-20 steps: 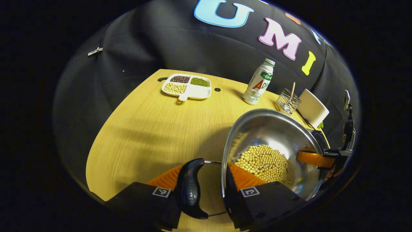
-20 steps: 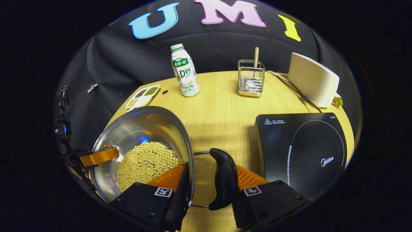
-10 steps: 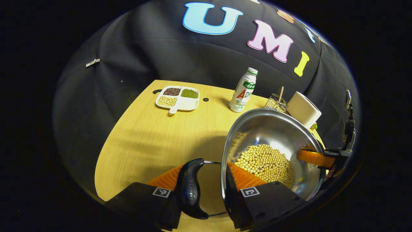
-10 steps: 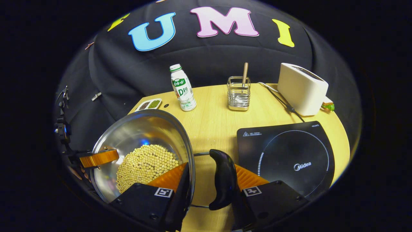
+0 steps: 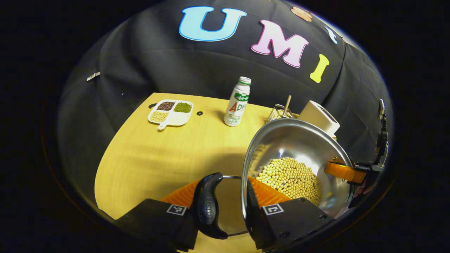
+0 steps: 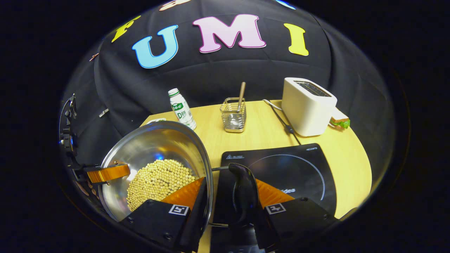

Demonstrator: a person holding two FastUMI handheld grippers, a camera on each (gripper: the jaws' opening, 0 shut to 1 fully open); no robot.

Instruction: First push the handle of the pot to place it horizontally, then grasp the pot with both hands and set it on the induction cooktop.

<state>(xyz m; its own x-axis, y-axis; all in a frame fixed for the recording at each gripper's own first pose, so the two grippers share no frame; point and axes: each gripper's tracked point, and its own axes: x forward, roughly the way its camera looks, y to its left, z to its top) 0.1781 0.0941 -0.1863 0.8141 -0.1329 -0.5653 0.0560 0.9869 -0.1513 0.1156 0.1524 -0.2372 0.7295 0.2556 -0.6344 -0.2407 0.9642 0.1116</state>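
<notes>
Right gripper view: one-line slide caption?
Right tool clamps the bean-filled pot by its rim and side handle, beside the induction cooktop.

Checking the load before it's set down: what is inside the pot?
The steel pot holds a heap of pale yellow soybeans. The left gripper finger inside the rim covers the near edge of the heap.

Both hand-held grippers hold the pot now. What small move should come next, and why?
Probably carry the pot a little further toward the right hand-held gripper side, keeping it level, since its soybeans lie loose. In the right gripper view the induction cooktop lies beyond the pot's right handle, so the pot seems not yet centred over its ring.
</notes>
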